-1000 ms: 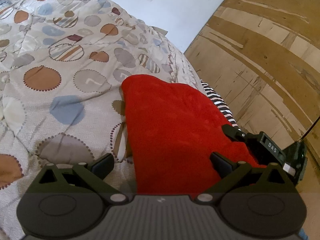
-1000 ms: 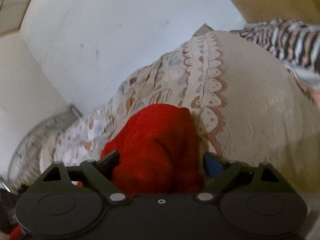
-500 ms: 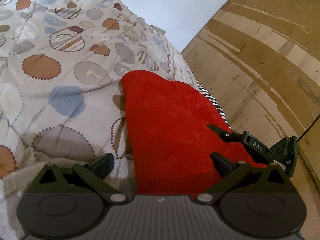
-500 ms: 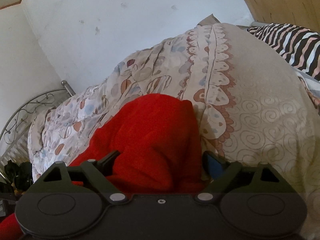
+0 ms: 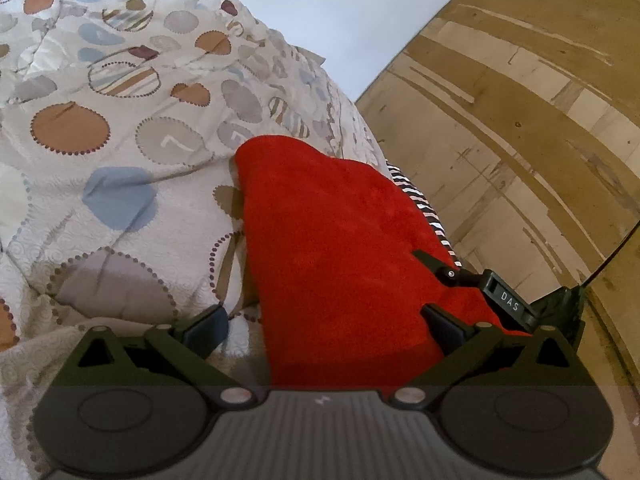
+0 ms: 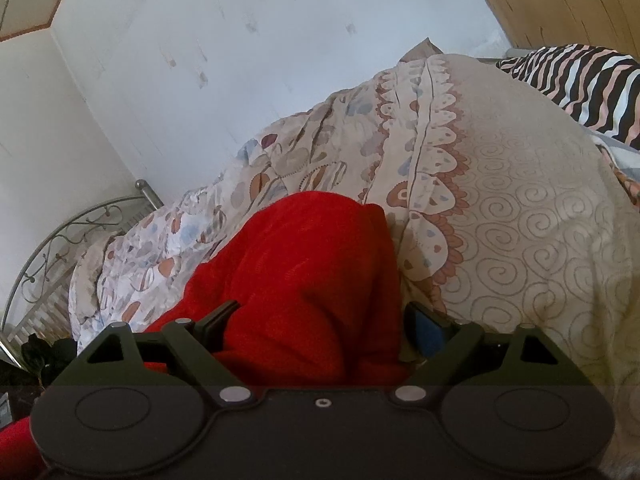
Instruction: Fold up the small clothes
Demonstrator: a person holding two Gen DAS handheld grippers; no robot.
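My left tongs stood spread wide over the bed, and nothing was pinched between the pads. The red garment lay flat on the patterned quilt, running from the space between my left fingers up toward twelve o'clock in the left wrist view. One pad sat over bare quilt at about eight o'clock, the other at the cloth's edge near four o'clock. Just past that pad, at three to four o'clock, I could see my right tongs resting at the red cloth's far border, beside a strip of striped fabric and the wooden panel beyond it.

From the right wrist view, my right tongs were also spread wide. The red garment bulged up between the fingers as a rounded fold, filling most of the gap; I could not tell whether the pads actually pressed on it. The quilt rose behind it toward one o'clock, with the striped fabric at two o'clock and a metal bed frame at nine o'clock.
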